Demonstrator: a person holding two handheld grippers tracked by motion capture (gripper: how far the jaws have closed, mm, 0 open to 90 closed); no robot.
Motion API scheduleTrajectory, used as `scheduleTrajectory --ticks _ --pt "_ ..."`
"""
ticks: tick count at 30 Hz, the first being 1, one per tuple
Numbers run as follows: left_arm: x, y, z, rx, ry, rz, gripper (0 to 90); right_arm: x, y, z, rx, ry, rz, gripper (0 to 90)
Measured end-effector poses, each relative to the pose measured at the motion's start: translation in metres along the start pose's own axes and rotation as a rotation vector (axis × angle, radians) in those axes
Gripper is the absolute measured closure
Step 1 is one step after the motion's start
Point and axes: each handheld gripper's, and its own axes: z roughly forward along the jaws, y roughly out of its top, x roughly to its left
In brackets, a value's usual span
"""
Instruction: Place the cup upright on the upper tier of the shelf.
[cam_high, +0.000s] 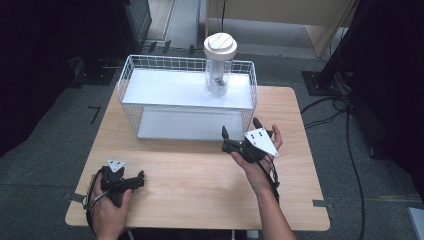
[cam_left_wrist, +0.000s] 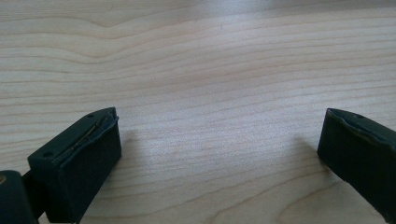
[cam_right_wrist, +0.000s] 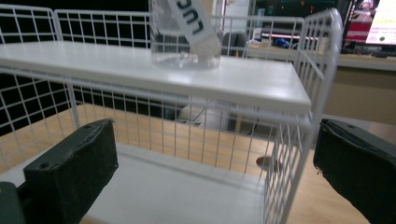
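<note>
1. A wooden table (cam_high: 200, 185) carries a white wire rack (cam_high: 150, 80) with two shelves at its far side.
2. A clear plastic jar (cam_high: 218, 75) with a cream lid (cam_high: 220, 46) stands upright on the top shelf, towards the rack's right end.
3. In the right gripper view, the jar (cam_right_wrist: 187, 42) bears a slanted white label with dark letters, possibly "LUC", cut off by the frame.
4. The left gripper (cam_high: 125, 181) rests low near the table's front left corner, jaws spread wide over bare wood.
5. The right gripper (cam_high: 240, 135) is held just before the rack's right front corner, jaws apart, gripping nothing.
</note>
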Motion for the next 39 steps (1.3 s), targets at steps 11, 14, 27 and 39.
scheduleTrajectory --ticks 11,14,27,39 --pt "0.0 0.0 0.0 0.001 0.0 0.002 0.0 -0.028 -0.046 -0.037 0.085 -0.054 0.001 0.0" --pt "0.0 0.0 0.0 0.001 0.0 0.001 0.0 -0.047 -0.056 -0.05 0.099 -0.104 0.026 0.0" --pt "0.0 0.0 0.0 0.001 0.0 0.002 0.0 -0.1 -0.093 -0.09 0.209 -0.232 0.006 0.0" --pt "0.0 0.0 0.0 0.001 0.0 0.002 0.0 -0.13 -0.112 -0.126 0.306 -0.218 0.025 0.0"
